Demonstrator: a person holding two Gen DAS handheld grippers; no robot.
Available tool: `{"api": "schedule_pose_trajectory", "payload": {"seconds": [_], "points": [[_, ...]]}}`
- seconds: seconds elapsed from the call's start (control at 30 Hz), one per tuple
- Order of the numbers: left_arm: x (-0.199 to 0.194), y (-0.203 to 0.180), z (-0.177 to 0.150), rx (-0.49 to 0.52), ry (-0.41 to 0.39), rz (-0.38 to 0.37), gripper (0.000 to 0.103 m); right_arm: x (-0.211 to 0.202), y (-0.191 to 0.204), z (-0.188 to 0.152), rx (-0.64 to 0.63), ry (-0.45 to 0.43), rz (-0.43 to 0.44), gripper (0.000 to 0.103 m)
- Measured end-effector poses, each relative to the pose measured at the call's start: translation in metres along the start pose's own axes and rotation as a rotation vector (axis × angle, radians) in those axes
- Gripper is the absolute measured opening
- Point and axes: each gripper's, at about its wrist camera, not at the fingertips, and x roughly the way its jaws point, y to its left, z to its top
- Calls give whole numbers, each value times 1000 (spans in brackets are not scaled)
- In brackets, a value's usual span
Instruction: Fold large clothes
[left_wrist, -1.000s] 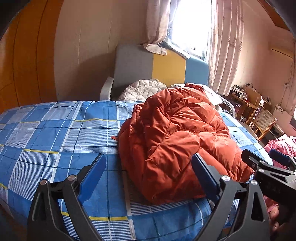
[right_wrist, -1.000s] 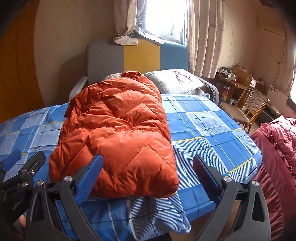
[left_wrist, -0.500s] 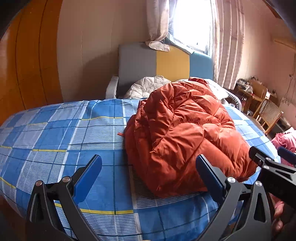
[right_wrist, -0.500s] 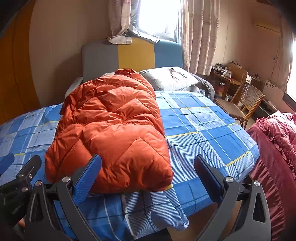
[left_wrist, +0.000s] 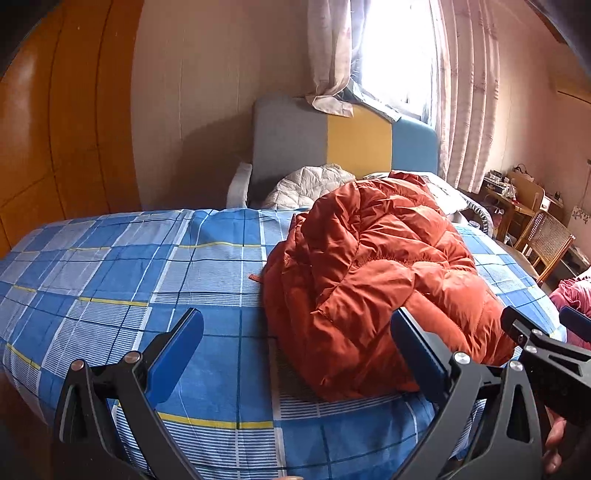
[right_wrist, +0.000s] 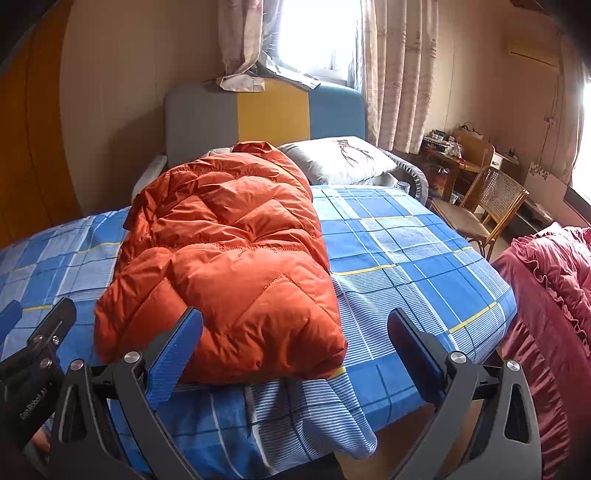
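A puffy orange down jacket (left_wrist: 373, 280) (right_wrist: 229, 251) lies folded into a long bundle on the blue plaid bed (left_wrist: 129, 280) (right_wrist: 406, 251), its near end by the bed's front edge. My left gripper (left_wrist: 295, 343) is open and empty, held back from the front edge with the jacket's near end behind its right finger. My right gripper (right_wrist: 295, 343) is also open and empty, its left finger in front of the jacket's near end. Each gripper shows at the edge of the other's view.
A grey, yellow and blue headboard (right_wrist: 266, 114) stands at the far end with a grey pillow (right_wrist: 340, 158) and a white quilted item (left_wrist: 306, 184). A wicker chair (right_wrist: 491, 206) and cluttered desk stand at the right. A maroon ruffled cover (right_wrist: 554, 295) lies near right.
Both grippers have drawn back and risen a little from the bed, so the jacket looks smaller and more of the bed's front edge shows. The jacket has not moved.
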Motion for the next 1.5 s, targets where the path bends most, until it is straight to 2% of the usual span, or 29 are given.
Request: {"api": "schedule_pose_trajectory", "payload": {"seconds": [0.53,1.4,1.5], "points": [[-10,6,4,-23,-18,-10,101,-9,6,0,-12,-17,15,100],[-16,-3,3,25,-34,-3,101,-3,2,-9,9,9,12,100],[-11,-1,1,11,-8,-19,101,-1,2,-9,9,11,7,100]]}}
